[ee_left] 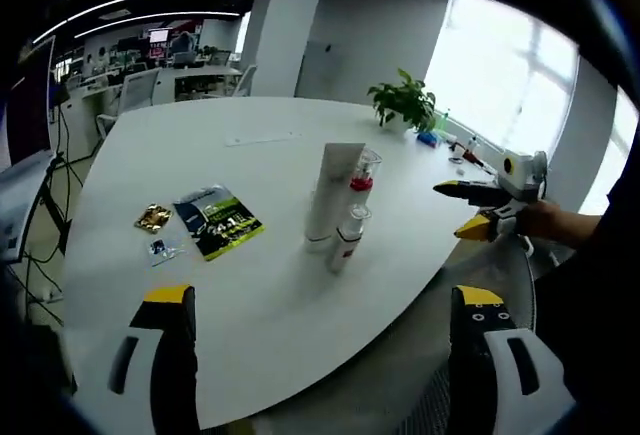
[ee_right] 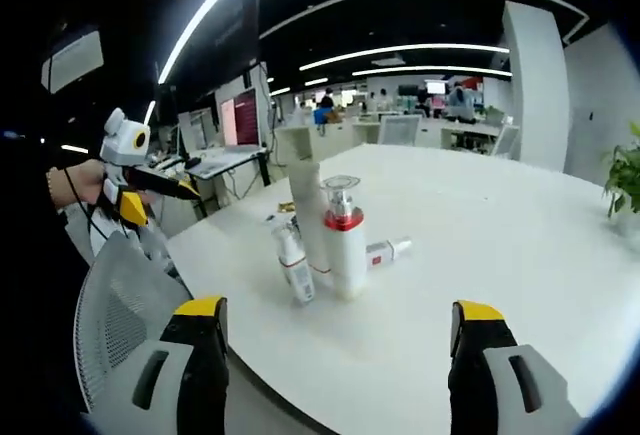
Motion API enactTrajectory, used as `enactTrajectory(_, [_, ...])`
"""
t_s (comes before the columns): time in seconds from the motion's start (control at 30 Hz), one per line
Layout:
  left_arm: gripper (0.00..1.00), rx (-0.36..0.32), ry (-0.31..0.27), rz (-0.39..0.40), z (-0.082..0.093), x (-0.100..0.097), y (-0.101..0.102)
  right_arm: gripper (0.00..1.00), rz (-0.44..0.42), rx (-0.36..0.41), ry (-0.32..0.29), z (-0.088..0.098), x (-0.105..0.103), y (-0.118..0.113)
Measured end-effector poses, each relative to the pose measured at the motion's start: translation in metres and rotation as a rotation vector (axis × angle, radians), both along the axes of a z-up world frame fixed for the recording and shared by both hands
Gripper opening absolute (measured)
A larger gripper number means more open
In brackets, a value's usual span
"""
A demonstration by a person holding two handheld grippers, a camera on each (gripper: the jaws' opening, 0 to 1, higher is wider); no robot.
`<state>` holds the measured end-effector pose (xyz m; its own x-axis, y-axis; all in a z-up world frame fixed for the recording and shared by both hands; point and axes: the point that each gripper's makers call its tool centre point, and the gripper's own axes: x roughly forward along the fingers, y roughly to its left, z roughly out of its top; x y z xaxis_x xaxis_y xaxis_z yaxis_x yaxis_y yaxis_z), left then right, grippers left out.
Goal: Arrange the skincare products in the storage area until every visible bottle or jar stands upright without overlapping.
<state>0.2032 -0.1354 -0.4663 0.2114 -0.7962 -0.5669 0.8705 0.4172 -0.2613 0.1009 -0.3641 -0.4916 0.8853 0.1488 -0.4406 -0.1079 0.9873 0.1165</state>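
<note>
Three products stand upright mid-desk (ee_right: 520, 245): the tall tube (ee_right: 308, 205), the pump bottle (ee_right: 343, 245) and the small spray bottle (ee_right: 292, 263). One little bottle (ee_right: 385, 251) lies flat behind them; you must right it. Your left hand-held gripper (ee_left: 325, 330) and right hand-held gripper (ee_right: 335, 340) are both released, empty, well short.

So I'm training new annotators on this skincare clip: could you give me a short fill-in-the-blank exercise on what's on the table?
1. The pump bottle has a collar coloured ____.
2. The small bottle behind it lies on its ____.
3. The sachets lie on a table coloured ____.
4. The left claw and right claw are both ____.

Missing words: red; side; white; open
</note>
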Motion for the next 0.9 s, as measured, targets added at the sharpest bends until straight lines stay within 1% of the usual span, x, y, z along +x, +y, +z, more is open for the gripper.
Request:
enactTrajectory(0.07, [0.99,0.009,0.017,0.003,-0.003,-0.001,0.002,0.99,-0.010,0.016,-0.014,0.002,0.002,0.000])
enactTrajectory(0.1, [0.99,0.012,0.019,0.002,-0.004,-0.001,0.003,0.99,-0.024,0.029,-0.030,0.005,0.004,-0.002])
enactTrajectory(0.2, [0.99,0.037,0.021,-0.011,-0.007,0.000,0.006,0.99,-0.038,0.028,-0.034,0.004,0.005,-0.006])
enactTrajectory(0.27, [0.99,0.032,0.012,-0.004,-0.006,0.004,0.005,0.99,-0.031,0.016,-0.023,0.002,0.004,-0.004])
enactTrajectory(0.3, [0.99,0.022,0.014,0.009,-0.004,0.007,0.003,0.99,-0.025,0.020,-0.015,0.001,0.004,-0.002])
enactTrajectory(0.4, [0.99,0.001,0.024,0.016,-0.002,0.009,-0.001,0.99,-0.018,0.025,-0.016,0.002,0.006,0.000])
enactTrajectory(0.47, [0.99,-0.008,0.030,0.012,-0.002,0.009,-0.005,0.99,-0.015,0.027,-0.014,0.001,0.007,0.001])
enactTrajectory(0.57, [0.99,-0.003,0.030,-0.003,-0.003,0.009,-0.009,0.99,-0.006,0.027,-0.014,0.002,0.007,0.004])
enactTrajectory(0.7, [0.99,-0.011,0.036,-0.007,-0.003,0.010,-0.011,0.97,-0.028,0.065,-0.023,0.005,0.007,-0.002])
enactTrajectory(0.8, [0.99,-0.019,0.040,-0.001,-0.003,0.013,-0.011,0.96,-0.050,0.099,-0.046,0.009,0.007,-0.008])
enactTrajectory(0.83, [0.99,-0.019,0.041,0.000,-0.003,0.014,-0.011,0.94,-0.049,0.104,-0.055,0.011,0.007,-0.008])
enactTrajectory(0.87, [0.99,-0.019,0.042,0.001,-0.004,0.016,-0.010,0.91,-0.037,0.086,-0.065,0.012,0.008,-0.009])
enactTrajectory(0.9, [0.99,-0.019,0.044,0.004,-0.004,0.016,-0.009,0.88,-0.029,0.038,-0.065,0.012,0.009,-0.014])
